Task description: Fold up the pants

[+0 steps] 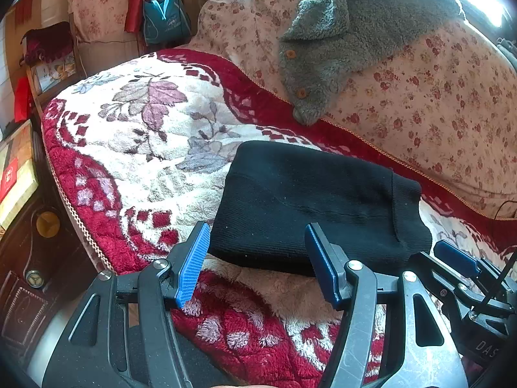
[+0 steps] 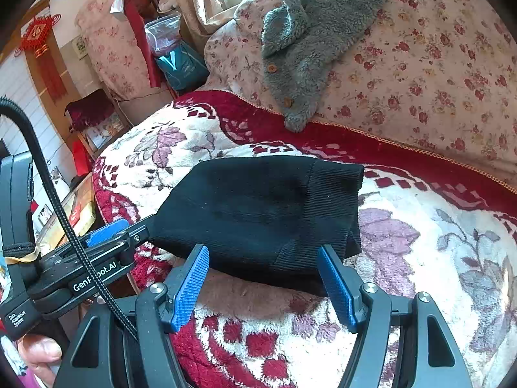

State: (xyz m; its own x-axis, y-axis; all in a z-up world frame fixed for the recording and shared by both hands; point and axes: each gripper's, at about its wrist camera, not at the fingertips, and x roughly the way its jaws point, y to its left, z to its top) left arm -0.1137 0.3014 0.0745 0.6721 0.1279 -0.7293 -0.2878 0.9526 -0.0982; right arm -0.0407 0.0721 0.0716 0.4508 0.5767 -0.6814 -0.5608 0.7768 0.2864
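Note:
The black knit pants lie folded into a compact rectangle on the red and white floral blanket; they also show in the right wrist view. My left gripper is open and empty, its blue fingers just short of the bundle's near edge. My right gripper is open and empty, also at the near edge, to the right of the left one. The right gripper's blue finger shows at the right in the left wrist view, and the left gripper's body shows in the right wrist view.
A grey fleece jacket lies on a floral quilt piled behind the pants. The bed's left edge drops to dark wooden furniture. A teal bag hangs at the back.

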